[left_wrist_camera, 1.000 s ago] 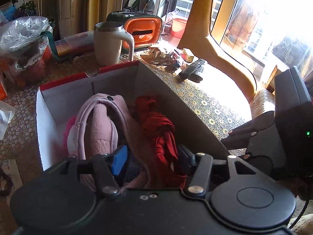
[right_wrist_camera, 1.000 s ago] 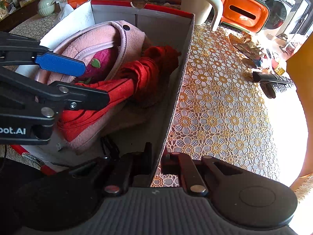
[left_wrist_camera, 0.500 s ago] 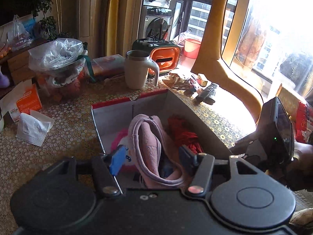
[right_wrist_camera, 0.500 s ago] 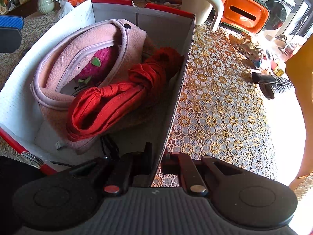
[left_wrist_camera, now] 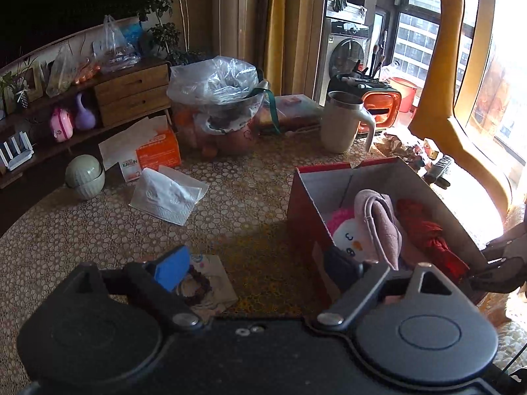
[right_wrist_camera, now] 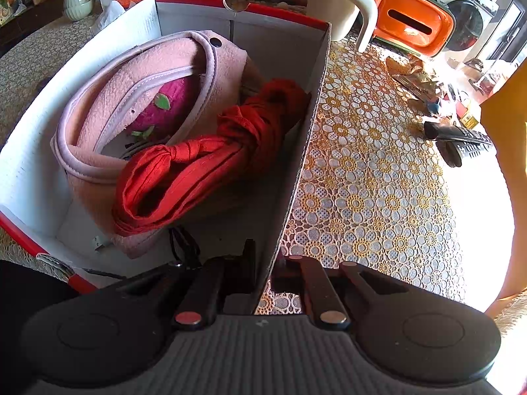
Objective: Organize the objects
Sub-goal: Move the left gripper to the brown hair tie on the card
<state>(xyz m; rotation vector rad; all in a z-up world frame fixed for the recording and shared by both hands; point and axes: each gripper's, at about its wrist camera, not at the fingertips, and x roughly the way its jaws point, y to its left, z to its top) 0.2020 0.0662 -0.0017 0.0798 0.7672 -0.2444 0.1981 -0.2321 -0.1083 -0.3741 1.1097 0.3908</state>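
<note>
Partly hidden plush (left_wrist_camera: 349,237) under pink bag (right_wrist_camera: 108,108), left fingers (left_wrist_camera: 253,265) just opened, empty, right fingers (right_wrist_camera: 263,263) clamping box wall (right_wrist_camera: 296,164)

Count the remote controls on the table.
2. Both lie side by side near the table's sunlit edge, right of the box: one remote farther back, the other remote in front. Clutter behind could hide more.
</note>
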